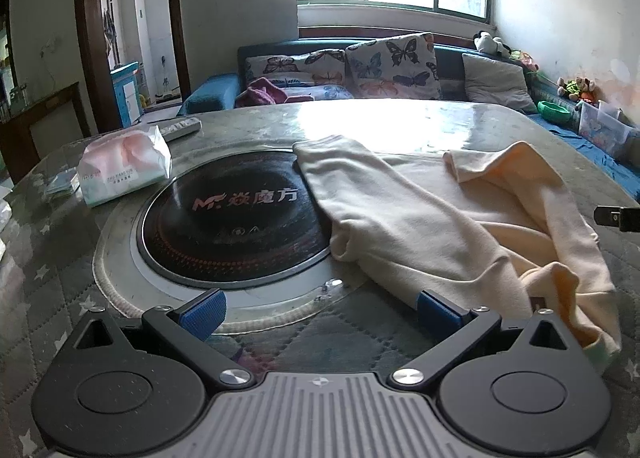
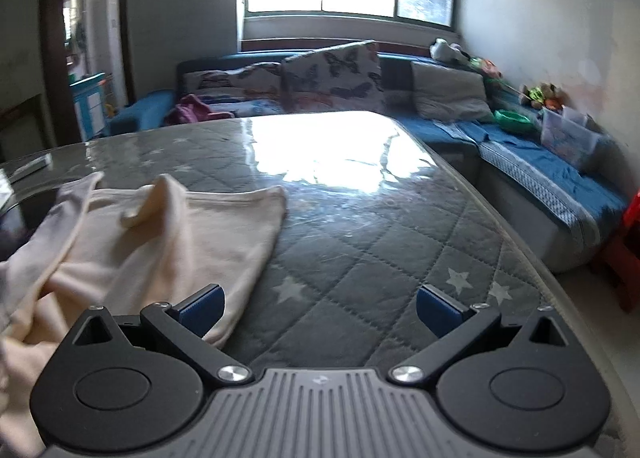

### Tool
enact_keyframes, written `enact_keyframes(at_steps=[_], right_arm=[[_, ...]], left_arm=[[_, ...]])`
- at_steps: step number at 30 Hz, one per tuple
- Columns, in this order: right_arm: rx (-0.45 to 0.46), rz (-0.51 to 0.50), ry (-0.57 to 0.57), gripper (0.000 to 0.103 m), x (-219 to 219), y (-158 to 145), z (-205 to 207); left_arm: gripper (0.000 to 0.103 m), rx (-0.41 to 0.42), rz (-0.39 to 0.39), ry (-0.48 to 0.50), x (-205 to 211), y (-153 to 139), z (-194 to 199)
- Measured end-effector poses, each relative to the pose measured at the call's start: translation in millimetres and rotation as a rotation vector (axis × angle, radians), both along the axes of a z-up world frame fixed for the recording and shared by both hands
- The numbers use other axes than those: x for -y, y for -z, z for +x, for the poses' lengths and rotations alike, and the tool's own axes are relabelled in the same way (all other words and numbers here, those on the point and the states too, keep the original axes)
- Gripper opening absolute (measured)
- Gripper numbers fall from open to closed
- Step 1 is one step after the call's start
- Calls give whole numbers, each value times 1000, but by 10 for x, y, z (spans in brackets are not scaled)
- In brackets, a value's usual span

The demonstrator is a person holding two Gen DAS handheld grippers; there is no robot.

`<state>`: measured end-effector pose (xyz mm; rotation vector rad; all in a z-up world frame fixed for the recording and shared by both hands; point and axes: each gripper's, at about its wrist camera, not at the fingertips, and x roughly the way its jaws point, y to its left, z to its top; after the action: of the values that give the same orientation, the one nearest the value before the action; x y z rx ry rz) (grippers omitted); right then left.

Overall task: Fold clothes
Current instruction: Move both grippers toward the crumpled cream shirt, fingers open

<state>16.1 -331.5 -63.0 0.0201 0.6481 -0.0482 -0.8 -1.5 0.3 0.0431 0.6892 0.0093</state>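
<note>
While your left gripper point(image 1: 320, 316) and right gripper point(image 2: 319, 310) both gape wide with nothing between the pads, the cream garment point(image 1: 448, 214) lies rumpled on the quilted table point(image 2: 360, 226). Its long axis runs from near you away toward the sofa point(image 1: 452, 66), one edge overlapping the round black cooktop point(image 1: 236, 218).

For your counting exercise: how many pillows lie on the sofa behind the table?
3: a butterfly pillow lying at the left, a butterfly pillow propped in the middle, a grey pillow on the right. Others may be hidden.
</note>
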Motion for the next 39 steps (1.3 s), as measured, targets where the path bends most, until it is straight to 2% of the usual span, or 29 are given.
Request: enact_keyframes(at_steps=[3,6,9,12,24,39], right_arm=[[-13,32,0,103,41,-16,3],[25,7,-18,103,-11,-130,-113],[47,-25,-43,103,-232,-215,-399],[16,-9,-60,103,-383,-272,-547],[-13,17,-186,103,-530,-251,-883],[-39,10,-218,103,-636,-244,-1112]], left_arm=[[103,11,9,3,147,-30,-76],[103,22,19,6,293,-60,-152],[103,12,10,14,385,-91,-230],[103,9,6,26,490,-102,-309],[103,-8,-9,39,556,-137,-416],[103,-27,3,56,701,-118,-568]])
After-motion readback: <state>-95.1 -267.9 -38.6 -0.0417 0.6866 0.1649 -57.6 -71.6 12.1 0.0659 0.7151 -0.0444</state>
